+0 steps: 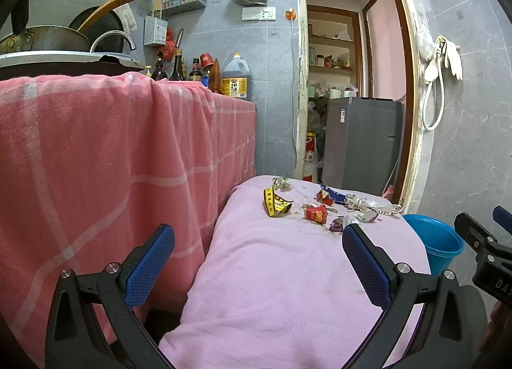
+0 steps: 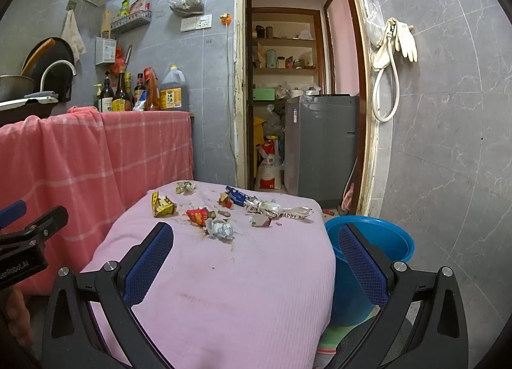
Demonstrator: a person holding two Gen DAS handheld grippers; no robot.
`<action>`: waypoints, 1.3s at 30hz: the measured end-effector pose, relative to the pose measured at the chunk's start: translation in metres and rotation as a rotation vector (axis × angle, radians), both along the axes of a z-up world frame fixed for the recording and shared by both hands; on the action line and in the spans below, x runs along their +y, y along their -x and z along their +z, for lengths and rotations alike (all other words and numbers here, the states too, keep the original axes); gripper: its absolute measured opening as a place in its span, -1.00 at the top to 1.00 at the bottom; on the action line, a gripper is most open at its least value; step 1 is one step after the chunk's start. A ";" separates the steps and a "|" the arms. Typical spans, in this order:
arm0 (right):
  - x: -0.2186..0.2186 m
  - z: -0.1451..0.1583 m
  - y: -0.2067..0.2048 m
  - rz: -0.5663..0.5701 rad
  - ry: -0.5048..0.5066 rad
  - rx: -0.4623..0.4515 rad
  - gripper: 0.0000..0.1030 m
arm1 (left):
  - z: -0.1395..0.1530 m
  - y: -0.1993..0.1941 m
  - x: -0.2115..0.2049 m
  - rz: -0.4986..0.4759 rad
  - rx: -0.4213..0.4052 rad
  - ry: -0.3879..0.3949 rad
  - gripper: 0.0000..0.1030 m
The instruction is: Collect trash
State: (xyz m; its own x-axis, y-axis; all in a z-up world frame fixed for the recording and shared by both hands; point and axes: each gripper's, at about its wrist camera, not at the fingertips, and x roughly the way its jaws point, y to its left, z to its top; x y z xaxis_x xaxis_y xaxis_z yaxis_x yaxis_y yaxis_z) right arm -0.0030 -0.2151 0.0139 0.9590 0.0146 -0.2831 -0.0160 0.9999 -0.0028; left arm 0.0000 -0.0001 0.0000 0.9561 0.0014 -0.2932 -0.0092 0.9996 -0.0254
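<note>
Both claws spread empty, wrappers beyond, perhaps stained

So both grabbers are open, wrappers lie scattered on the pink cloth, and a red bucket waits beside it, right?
Nearly. The bucket is blue, not red; the right wrist view shows it clearly. Both the left gripper and right gripper are open, and wrappers lie scattered on the pink cloth.

A small home kitchen with a storage room behind it.

Grey tiled walls carry wire racks with seasoning packets, and rubber gloves hang at the right. At the far left stand a faucet, a wok, sauce bottles and a big oil jug. Through the doorway are pantry shelves and a grey washing machine.
</note>
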 end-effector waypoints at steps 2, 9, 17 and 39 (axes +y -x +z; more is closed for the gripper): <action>0.000 0.000 0.000 0.000 0.000 -0.004 -1.00 | 0.000 0.000 0.000 -0.002 0.001 0.001 -0.98; 0.000 0.000 0.001 0.000 -0.002 -0.007 -1.00 | 0.000 0.000 0.000 0.000 0.001 0.002 -0.98; 0.001 -0.001 0.000 0.000 -0.003 -0.008 -1.00 | -0.001 0.000 0.001 0.001 0.003 0.003 -0.98; 0.000 -0.001 0.000 0.000 -0.004 -0.008 -1.00 | -0.003 -0.002 0.002 0.001 0.005 0.004 -0.98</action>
State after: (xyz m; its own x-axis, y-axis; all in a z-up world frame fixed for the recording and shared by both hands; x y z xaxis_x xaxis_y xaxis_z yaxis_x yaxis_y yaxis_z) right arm -0.0032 -0.2147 0.0128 0.9611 0.0160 -0.2757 -0.0163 0.9999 0.0012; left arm 0.0015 0.0017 -0.0029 0.9545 0.0013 -0.2982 -0.0105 0.9995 -0.0292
